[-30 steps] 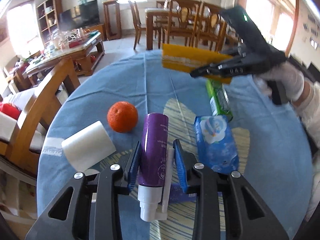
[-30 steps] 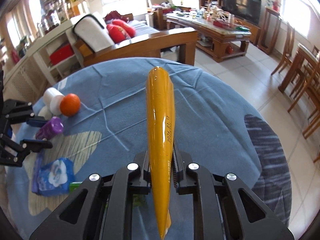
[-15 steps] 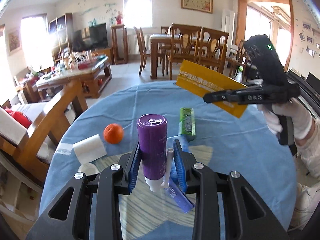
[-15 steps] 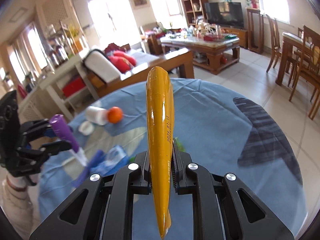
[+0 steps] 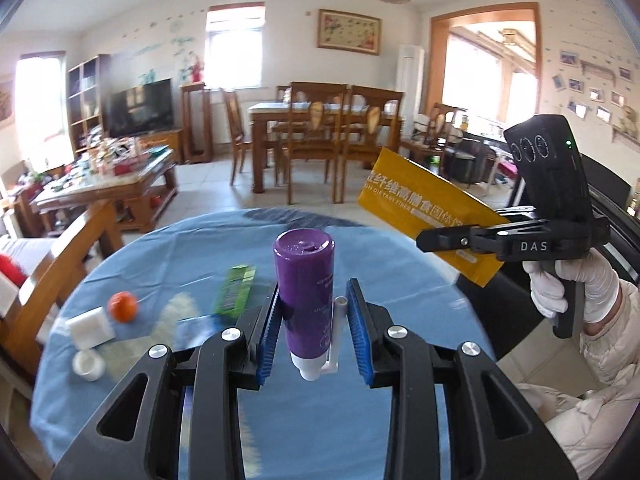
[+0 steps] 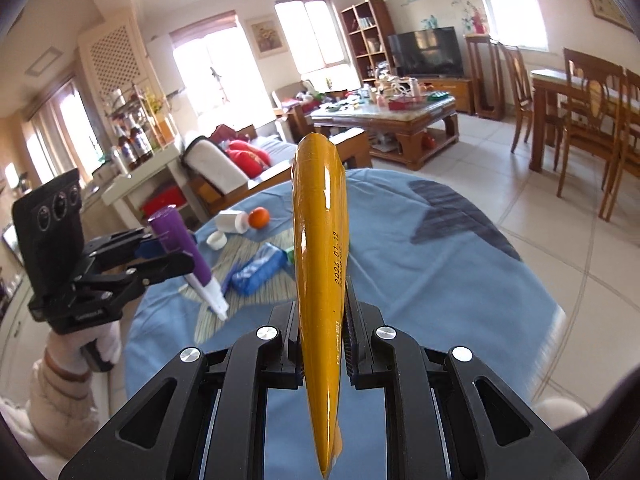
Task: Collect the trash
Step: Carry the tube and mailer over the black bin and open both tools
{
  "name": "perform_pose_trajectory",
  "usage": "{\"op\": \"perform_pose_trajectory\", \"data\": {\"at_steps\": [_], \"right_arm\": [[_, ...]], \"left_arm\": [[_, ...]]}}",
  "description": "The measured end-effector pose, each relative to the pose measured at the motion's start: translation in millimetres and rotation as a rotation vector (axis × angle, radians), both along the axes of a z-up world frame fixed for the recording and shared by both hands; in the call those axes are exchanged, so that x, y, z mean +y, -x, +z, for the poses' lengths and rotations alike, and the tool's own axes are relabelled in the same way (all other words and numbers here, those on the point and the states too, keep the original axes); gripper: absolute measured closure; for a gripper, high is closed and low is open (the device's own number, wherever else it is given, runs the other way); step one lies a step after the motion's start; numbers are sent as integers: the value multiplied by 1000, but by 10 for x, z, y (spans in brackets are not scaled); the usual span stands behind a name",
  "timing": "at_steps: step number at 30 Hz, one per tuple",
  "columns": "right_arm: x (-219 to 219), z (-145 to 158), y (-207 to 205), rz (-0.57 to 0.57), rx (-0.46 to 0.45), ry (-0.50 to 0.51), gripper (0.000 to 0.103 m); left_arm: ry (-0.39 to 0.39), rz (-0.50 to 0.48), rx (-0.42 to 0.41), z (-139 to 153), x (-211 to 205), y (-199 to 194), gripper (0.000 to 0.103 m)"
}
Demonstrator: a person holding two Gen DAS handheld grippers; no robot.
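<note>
My left gripper is shut on a purple tube with a white cap, held well above the blue tablecloth. It also shows in the right wrist view, with the left gripper at the left. My right gripper is shut on a yellow wrapper, held edge-on above the table. In the left wrist view the right gripper holds the yellow wrapper up at the right.
On the table lie a green wrapper, an orange, a white roll, a white cap and a blue tissue pack. A wooden sofa, coffee table and dining chairs surround it.
Both grippers have risen from the table with their loads. The purple tube came up off the cloth and the yellow wrapper moved up and to the right.
</note>
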State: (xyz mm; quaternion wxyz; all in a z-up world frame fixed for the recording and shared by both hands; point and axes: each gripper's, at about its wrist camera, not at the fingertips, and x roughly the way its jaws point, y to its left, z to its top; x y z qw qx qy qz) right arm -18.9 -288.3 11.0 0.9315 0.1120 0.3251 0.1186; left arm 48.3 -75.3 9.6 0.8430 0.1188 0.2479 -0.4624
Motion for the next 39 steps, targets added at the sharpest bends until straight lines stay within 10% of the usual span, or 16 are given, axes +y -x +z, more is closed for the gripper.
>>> {"op": "perform_pose_trajectory", "data": {"at_steps": [24, 39], "right_arm": [[-2171, -525, 2220, -449, 94, 27, 88], [-2560, -1020, 2572, -503, 169, 21, 88]], "left_arm": [[-10, -552, 130, -456, -2607, 1391, 71], [-144, -603, 172, -901, -3127, 1598, 71]]}}
